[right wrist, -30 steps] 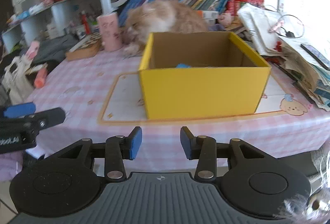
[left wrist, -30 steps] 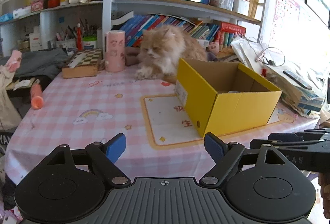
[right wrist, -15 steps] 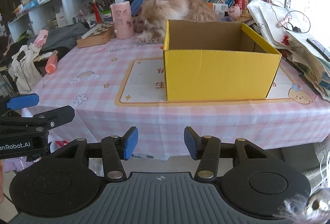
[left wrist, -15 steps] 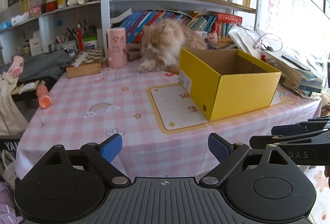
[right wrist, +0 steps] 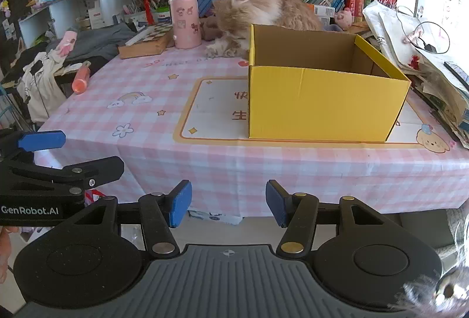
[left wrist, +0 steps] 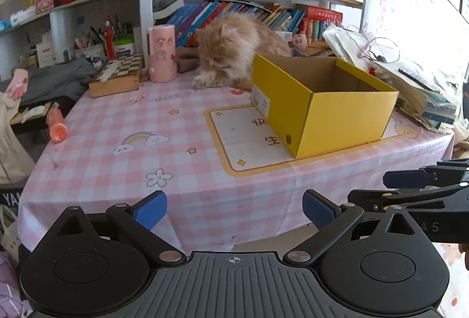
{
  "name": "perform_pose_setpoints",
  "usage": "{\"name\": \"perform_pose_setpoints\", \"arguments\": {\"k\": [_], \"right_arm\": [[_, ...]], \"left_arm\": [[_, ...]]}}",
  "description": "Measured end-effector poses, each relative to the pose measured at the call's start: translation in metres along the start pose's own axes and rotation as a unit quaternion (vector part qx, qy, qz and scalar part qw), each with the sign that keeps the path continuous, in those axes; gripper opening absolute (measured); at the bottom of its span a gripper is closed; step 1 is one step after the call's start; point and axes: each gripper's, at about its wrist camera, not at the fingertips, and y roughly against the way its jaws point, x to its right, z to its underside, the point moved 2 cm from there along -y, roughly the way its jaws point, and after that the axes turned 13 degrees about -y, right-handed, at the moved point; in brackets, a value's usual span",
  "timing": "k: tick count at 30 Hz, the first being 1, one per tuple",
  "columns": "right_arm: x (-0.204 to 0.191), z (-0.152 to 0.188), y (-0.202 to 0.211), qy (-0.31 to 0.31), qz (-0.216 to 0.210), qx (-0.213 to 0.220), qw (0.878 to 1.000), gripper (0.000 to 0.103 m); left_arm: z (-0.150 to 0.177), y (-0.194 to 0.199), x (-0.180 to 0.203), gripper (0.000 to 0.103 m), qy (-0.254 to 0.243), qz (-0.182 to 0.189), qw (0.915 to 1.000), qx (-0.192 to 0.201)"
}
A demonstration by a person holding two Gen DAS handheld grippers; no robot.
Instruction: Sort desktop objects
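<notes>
Left wrist view: the yellow box (left wrist: 322, 107) sits on the right half of the table (left wrist: 117, 165), open top, on the printed mat w/ orange border. Its floor is hidden from this angle, so can't tell what's inside. Few loose items in reach: an orange tube (left wrist: 57, 124) at the far left edge, a pink cup (left wrist: 161, 54) and a chessboard box (left wrist: 117, 77) at the back.

Risks, as I judge them: the cat (left wrist: 234, 54) lies right behind the box, paws just beside its back-left corner. Any reach toward the cup or over the box could startle it, and it could shove the box or swat a gripper. The tube lies at the table edge, so a clumsy pinch may roll it off. The stacked papers (right wrist: 433, 69) lean close to the box's right side and could slide if bumped.

Pose: both grippers are off the table, in front of and below its near edge, pointing fwd, level. Left gripper (left wrist: 234, 211) has jaws wide apart, nothing between. Right gripper (right wrist: 228, 203) is spread moderately, narrower than the left, also empty. Each shows in the other's view, side by side, well apart from the box.
</notes>
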Motion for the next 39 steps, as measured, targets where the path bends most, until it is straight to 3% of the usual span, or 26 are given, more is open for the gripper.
{"name": "perform_pose_setpoints", "arguments": {"k": [18, 39], "right_arm": [[0.002, 0.003, -0.002, -0.017, 0.003, -0.013, 1.000, 0.056], [0.000, 0.003, -0.009, -0.019, 0.002, -0.023, 1.000, 0.058]], "left_arm": [[0.009, -0.003, -0.009, 0.102, 0.021, -0.009, 0.9991, -0.036], [0.008, -0.008, -0.008, 0.102, 0.007, -0.003, 0.9993, -0.037]]}}
